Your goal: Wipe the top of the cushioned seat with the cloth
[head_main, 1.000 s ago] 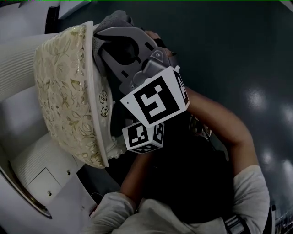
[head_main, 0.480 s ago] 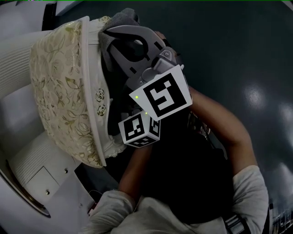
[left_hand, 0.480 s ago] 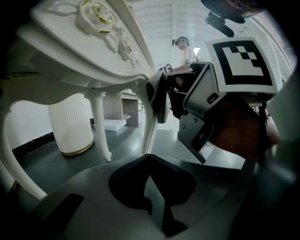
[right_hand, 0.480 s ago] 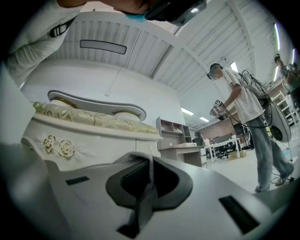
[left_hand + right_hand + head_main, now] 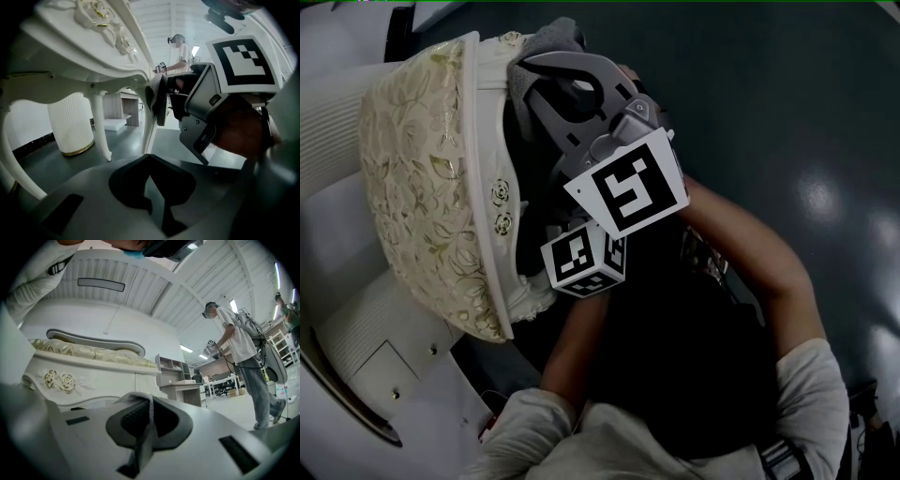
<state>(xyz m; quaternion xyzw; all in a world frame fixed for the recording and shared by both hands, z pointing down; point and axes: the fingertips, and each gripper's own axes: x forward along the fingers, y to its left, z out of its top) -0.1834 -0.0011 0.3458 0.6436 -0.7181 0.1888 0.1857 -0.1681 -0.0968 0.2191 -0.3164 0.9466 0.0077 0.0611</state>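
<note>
Right hand-held gripper (image 5: 149, 409) pinches cloth (image 5: 549, 39) at 1 o'clock of seat (image 5: 412, 169), just off its rim (image 5: 480, 141), left hand-held gripper (image 5: 150, 161) jaws together, empty; best lift cloth over rim toward 9 o'clock, press flat, sweep overlapping strokes.

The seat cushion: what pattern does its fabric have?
The seat cushion is cream with a gold leafy floral pattern, clearest in the head view.

Dark glossy floor (image 5: 787, 112) spans 12 to 4 o'clock in the head view, catching pale glare. The right gripper view shows ceiling light strips (image 5: 276, 275) at 2 o'clock and white shelving (image 5: 169, 366) near centre.
</note>
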